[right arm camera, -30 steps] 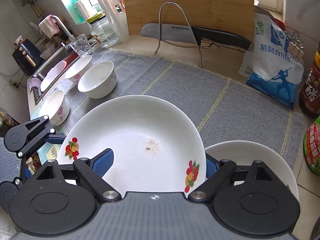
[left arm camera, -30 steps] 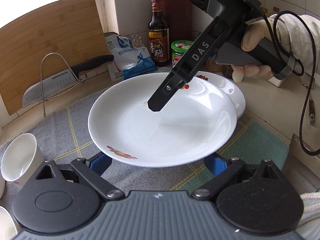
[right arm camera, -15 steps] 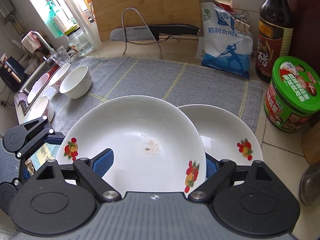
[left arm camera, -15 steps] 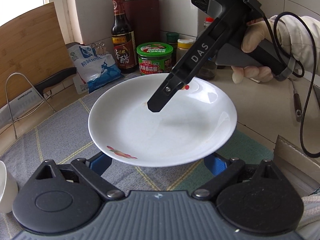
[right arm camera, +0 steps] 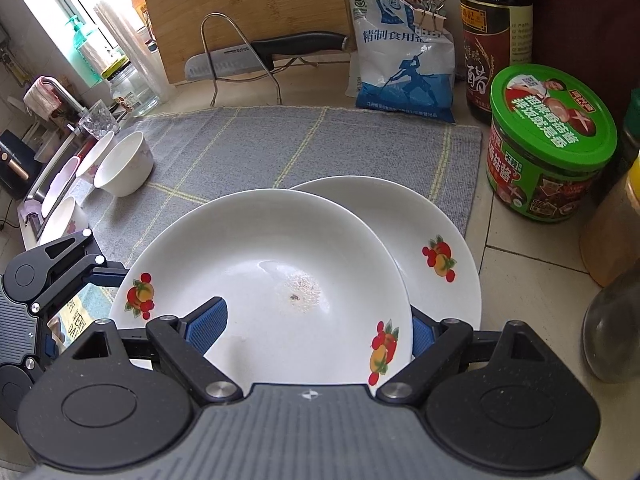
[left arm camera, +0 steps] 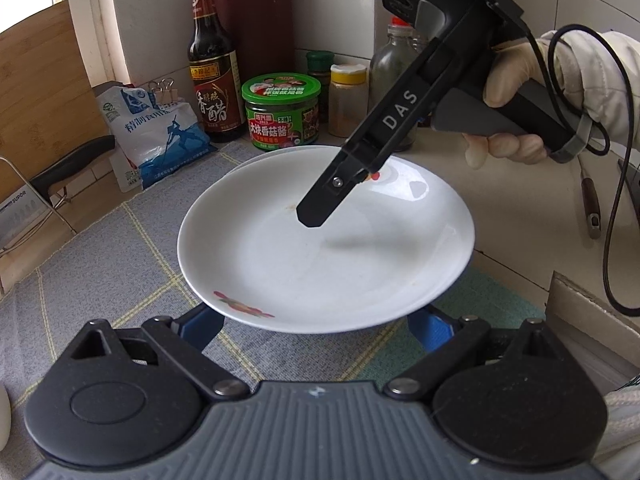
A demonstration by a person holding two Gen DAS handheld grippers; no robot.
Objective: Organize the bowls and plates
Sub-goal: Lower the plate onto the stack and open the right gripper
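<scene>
A white plate with fruit prints (left arm camera: 320, 248) (right arm camera: 264, 280) is held between both grippers above a second matching plate (right arm camera: 424, 232) that lies on the grey mat; only its far rim shows in the left wrist view (left arm camera: 256, 158). My left gripper (left arm camera: 316, 324) has its blue pads on the plate's near rim, one on each side. My right gripper (right arm camera: 316, 328) grips the opposite rim, and its finger (left arm camera: 332, 200) lies over the plate. Several white bowls (right arm camera: 124, 164) stand at the mat's left end by the sink.
A green-lidded jar (right arm camera: 548, 140), a dark vinegar bottle (right arm camera: 496, 32), spice jars (left arm camera: 346, 100) and a salt bag (right arm camera: 404, 56) stand just behind the plates. A knife on a wire rack (right arm camera: 248, 56) and a cutting board (right arm camera: 240, 8) are at the back.
Both grippers carried the held plate to the right, towards the jars. It now overlaps most of the lower plate.
</scene>
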